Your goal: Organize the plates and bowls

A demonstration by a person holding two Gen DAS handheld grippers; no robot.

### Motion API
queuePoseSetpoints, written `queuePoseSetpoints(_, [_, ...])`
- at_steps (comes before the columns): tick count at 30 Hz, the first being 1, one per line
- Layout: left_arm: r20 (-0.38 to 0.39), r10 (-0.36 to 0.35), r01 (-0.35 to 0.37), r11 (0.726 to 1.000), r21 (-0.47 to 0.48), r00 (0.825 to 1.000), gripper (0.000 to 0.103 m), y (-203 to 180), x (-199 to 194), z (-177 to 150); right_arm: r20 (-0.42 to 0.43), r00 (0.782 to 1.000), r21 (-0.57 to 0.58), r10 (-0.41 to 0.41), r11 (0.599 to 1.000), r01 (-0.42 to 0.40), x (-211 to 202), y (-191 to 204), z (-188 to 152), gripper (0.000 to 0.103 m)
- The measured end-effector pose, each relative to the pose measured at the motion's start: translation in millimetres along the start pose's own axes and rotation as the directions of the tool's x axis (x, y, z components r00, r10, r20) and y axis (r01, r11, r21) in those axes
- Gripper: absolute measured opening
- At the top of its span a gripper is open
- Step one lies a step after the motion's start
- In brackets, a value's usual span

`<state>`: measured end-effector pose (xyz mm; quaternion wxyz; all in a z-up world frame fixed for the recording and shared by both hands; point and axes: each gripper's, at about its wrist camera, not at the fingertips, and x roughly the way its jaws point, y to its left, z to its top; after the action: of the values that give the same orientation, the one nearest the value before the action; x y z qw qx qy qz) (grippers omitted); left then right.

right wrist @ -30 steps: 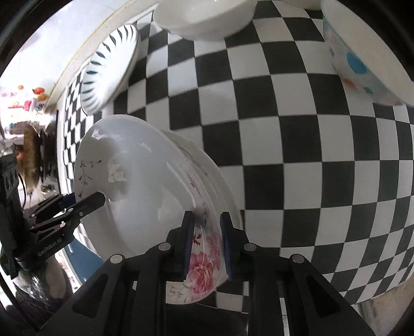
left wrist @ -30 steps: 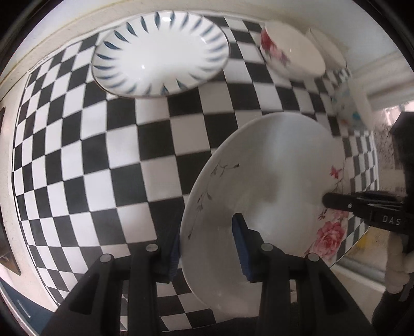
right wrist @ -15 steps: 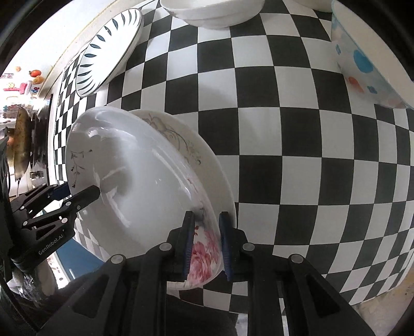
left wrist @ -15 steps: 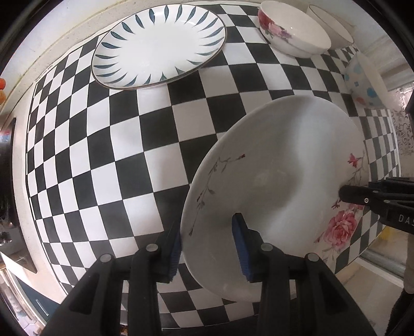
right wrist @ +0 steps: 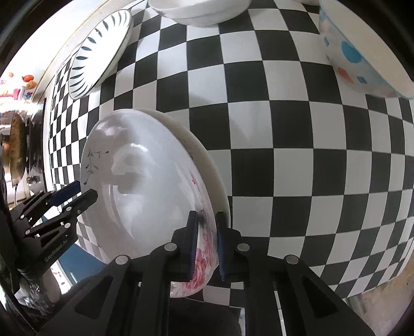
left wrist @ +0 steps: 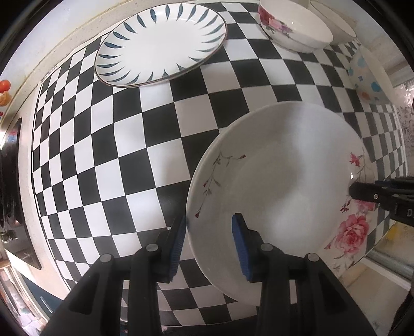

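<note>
Lower now than a second ago, the rose plate has come down close to the checkered mat, and the second rose plate under it shows only as a thin rim along its far edge, where earlier more of that plate's face was in view. Whether the two plates already touch cannot be told.

Both grippers hold the upper rose plate. The left gripper has its blue pads astride the plate's near rim, one under and one over, clenched on it. The right gripper is clamped on the opposite rim, right at the pink rose print; from the left wrist view its black tip shows at the plate's right edge.

Taking the rose plate as the landmark, the count runs: three plates and three bowls.
- One blue-leaf plate lies flat on the mat, well beyond the rose plate and to its left.
- One rose bowl stands beyond the rose plate, toward the mat's far edge.
- One plain white bowl sits just behind the rose bowl, partly hidden by it.
- One dotted bowl, pale blue with blue and orange spots, stands beyond the rose plate to the right, near the mat's right edge.

Past the mat's left edge from the rose plate, a dark stove top and some small bright objects are in view, too blurred to name.
</note>
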<state>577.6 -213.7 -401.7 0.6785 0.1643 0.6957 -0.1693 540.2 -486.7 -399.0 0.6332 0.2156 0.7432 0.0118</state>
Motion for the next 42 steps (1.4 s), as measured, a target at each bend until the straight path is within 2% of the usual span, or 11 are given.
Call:
queuePoseSetpoints(5, [0.035, -0.009, 0.010, 0.999, -0.034, 0.999, 0.035, 4.8, -14.5, -1.0, -0.006, 1.000, 0.017, -0.005, 1.000, 0.005, -0.1, 0.4, -0.9, 0.018])
queuePoseSetpoints(8, [0.062, -0.023, 0.027, 0.997, -0.068, 0.998, 0.035, 6.8, -25.2, 3.8, -0.002, 1.000, 0.036, 0.023, 0.999, -0.023, -4.2, -3.4, -2.9, 0.026])
queuePoseSetpoints(10, [0.075, -0.041, 0.049, 0.994, -0.097, 0.996, 0.035, 10.1, -32.5, 5.3, 0.014, 1.000, 0.036, 0.015, 0.999, -0.015, -10.7, -4.6, -4.1, 0.041])
queuePoseSetpoints(14, [0.114, -0.063, 0.079, 0.987, -0.142, 0.992, 0.035, 21.6, -47.3, 15.7, 0.056, 0.997, 0.046, 0.053, 0.997, -0.056, -32.3, -4.3, -2.9, 0.041])
queuePoseSetpoints(18, [0.163, -0.082, 0.113, 0.975, -0.190, 0.983, 0.035, 47.7, -64.6, 32.3, 0.148, 0.984, -0.004, 0.102, 0.995, -0.102, -67.7, 14.4, 13.1, 0.042])
queuePoseSetpoints(20, [0.185, -0.081, 0.121, 0.969, -0.217, 0.979, 0.035, 72.0, -69.1, 49.9, 0.191, 0.972, -0.050, 0.134, 0.991, -0.127, -84.7, 33.3, 30.6, 0.051])
queuePoseSetpoints(22, [0.197, -0.087, 0.135, 0.960, -0.244, 0.977, 0.035, 96.8, -75.3, 58.5, 0.229, 0.960, -0.083, 0.160, 0.986, -0.144, -96.8, 49.5, 49.5, 0.068])
queuePoseSetpoints(23, [0.200, -0.088, 0.139, 0.956, -0.258, 0.976, 0.035, 106.2, -77.1, 63.8, 0.244, 0.954, -0.104, 0.173, 0.983, -0.151, -101.4, 60.2, 62.0, 0.069])
queuePoseSetpoints(29, [0.206, -0.109, 0.172, 0.931, -0.322, 0.973, 0.035, 152.9, -66.5, 103.2, 0.223, 0.957, -0.162, 0.187, 0.975, -0.153, -97.7, 108.2, 144.6, 0.070])
queuePoseSetpoints(35, [0.164, -0.179, 0.230, 0.896, -0.380, 0.970, 0.035, 184.2, -28.2, 140.5, 0.149, 0.983, -0.207, 0.104, 0.976, -0.072, -67.3, 143.5, 222.3, 0.070])
queuePoseSetpoints(42, [0.109, -0.253, 0.275, 0.868, -0.413, 0.961, 0.035, 196.4, 8.3, 165.1, 0.073, 0.996, -0.221, 0.050, 0.975, -0.033, -26.7, 151.2, 272.1, 0.069])
